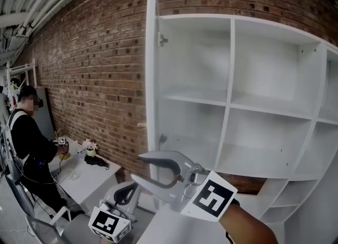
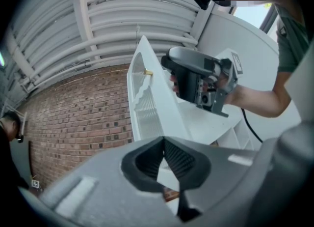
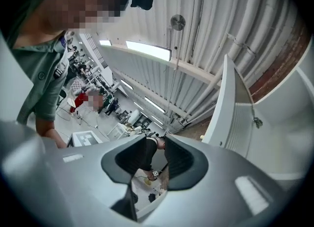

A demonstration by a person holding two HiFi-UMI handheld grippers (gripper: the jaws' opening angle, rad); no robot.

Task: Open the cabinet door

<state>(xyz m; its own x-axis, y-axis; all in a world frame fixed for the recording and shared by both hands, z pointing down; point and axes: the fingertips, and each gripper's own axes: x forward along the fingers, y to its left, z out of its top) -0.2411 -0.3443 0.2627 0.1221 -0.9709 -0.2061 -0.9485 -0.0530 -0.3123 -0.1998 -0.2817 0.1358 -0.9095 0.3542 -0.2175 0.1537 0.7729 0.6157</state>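
The white cabinet door stands swung wide open, edge-on at the left side of the white shelf cabinet, its small knob facing the brick wall. The right gripper hovers near the door's lower part, jaws apart and empty. The left gripper sits lower, jaws together on nothing. Further left a person stands at a white table

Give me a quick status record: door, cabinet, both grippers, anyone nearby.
door: open, its edge facing the head view
cabinet: white, the shelves in view are bare
right gripper: open, nothing between the jaws, near the door's lower edge but clear of it
left gripper: shut, empty, held low and away from the door
person: stands at a table by the brick wall, far left
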